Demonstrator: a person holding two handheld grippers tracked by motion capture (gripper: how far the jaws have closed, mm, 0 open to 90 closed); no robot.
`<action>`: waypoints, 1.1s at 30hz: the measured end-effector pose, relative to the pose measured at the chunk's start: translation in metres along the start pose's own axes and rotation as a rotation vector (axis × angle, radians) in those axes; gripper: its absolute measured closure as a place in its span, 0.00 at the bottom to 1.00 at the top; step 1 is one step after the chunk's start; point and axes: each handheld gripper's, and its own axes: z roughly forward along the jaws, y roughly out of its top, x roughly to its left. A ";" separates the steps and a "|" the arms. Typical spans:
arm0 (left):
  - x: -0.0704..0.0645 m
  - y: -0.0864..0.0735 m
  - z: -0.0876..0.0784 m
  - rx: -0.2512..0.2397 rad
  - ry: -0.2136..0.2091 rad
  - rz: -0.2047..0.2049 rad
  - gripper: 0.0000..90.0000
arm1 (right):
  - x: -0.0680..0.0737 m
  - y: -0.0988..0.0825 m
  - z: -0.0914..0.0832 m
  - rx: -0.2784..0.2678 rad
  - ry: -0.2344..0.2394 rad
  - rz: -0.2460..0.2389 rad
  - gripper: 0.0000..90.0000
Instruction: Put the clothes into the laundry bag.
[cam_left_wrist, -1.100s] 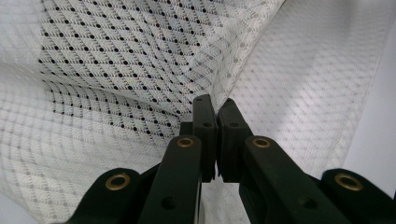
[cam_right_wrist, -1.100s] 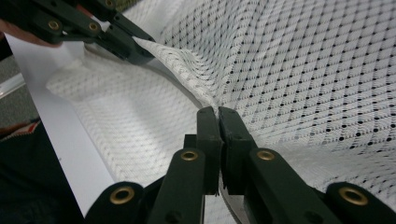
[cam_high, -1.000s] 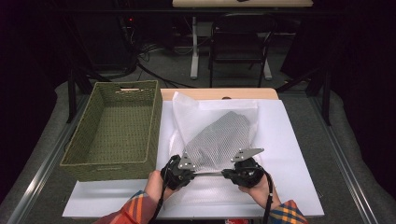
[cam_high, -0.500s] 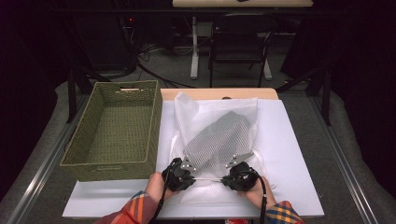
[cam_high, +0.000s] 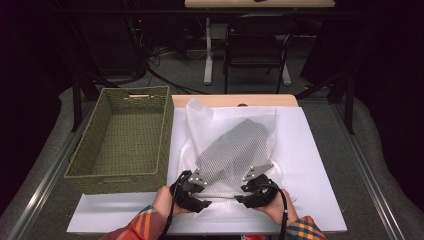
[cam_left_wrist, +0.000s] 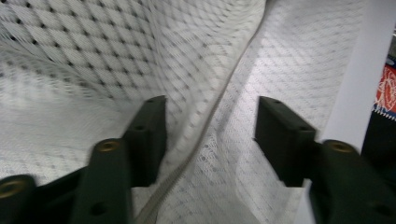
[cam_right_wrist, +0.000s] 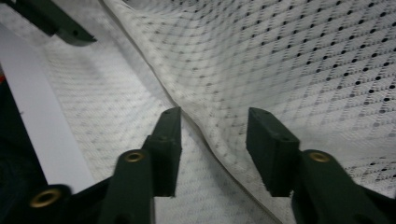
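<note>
Both tools (cam_high: 192, 186) (cam_high: 256, 186) just opened, mesh bag (cam_high: 232, 145) seam (cam_left_wrist: 205, 126) betw jaws

A dim room surrounds a brightly lit work table (cam_high: 320, 150) covered by a white sheet, with a strip of pale wood at its far edge. Grey carpet-like floor (cam_high: 165, 75) lies beyond, crossed by dark cables (cam_high: 160, 77). A black chair (cam_high: 257, 47) stands at a light-topped desk (cam_high: 260, 3) with a white leg. Dark shapes, perhaps equipment, fill the left background.
</note>
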 end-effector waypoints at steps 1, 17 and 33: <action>0.000 -0.001 -0.003 -0.023 0.005 -0.009 0.37 | 0.001 0.002 -0.003 -0.017 -0.007 -0.009 0.53; -0.014 -0.004 -0.054 -0.250 0.127 0.027 0.11 | 0.017 0.014 -0.049 -0.218 -0.133 -0.074 0.15; -0.008 -0.033 -0.099 -0.373 0.227 -0.037 0.05 | 0.024 0.006 -0.081 -0.320 -0.203 -0.062 0.05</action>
